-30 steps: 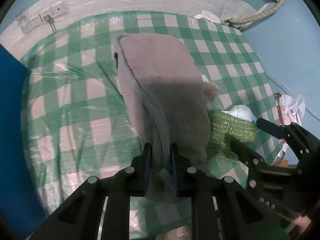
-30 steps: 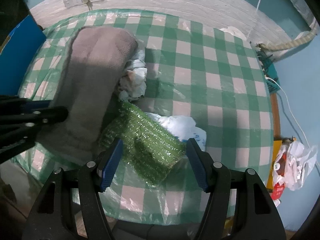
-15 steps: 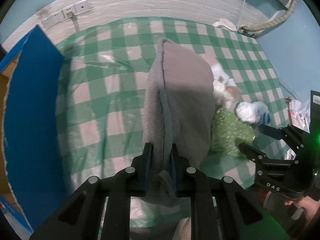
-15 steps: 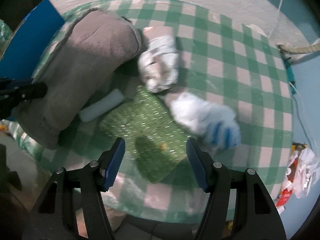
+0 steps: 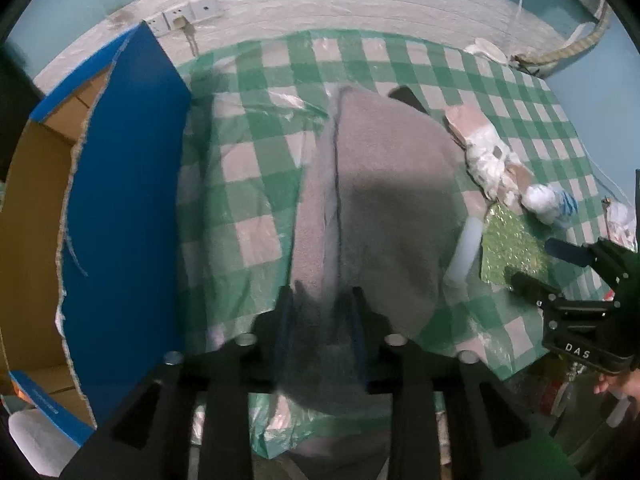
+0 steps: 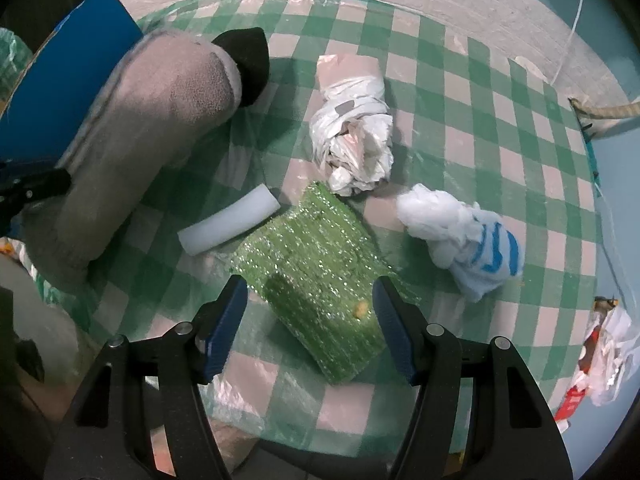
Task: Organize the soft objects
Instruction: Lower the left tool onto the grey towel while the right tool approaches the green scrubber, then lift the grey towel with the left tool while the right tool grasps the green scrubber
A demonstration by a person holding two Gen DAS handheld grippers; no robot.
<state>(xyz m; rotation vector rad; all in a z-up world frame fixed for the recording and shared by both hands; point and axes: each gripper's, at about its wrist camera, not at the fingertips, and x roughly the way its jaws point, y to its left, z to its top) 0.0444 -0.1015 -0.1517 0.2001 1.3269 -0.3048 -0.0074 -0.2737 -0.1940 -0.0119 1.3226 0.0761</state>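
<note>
My left gripper (image 5: 320, 296) is shut on a grey plush cushion (image 5: 380, 200) and holds it lifted over the green checked table; the cushion also shows at the left of the right wrist view (image 6: 140, 140). My right gripper (image 6: 310, 304) is open and empty, just above a green sparkly bubble-wrap sheet (image 6: 316, 276). A white foam roll (image 6: 228, 226), a crumpled white plastic bag (image 6: 356, 140) and a white-and-blue bag (image 6: 464, 236) lie on the table. A black item (image 6: 248, 60) shows behind the cushion.
An open cardboard box with blue outer walls (image 5: 120, 208) stands at the table's left edge. The table (image 6: 500, 128) has a green and white checked cover. A wall with sockets (image 5: 188, 16) runs behind. Packets and bags (image 6: 600, 360) lie off the right edge.
My left gripper has lifted the cushion and swung it left toward the blue box, uncovering the foam roll and the black item. My right gripper has risen and stays open.
</note>
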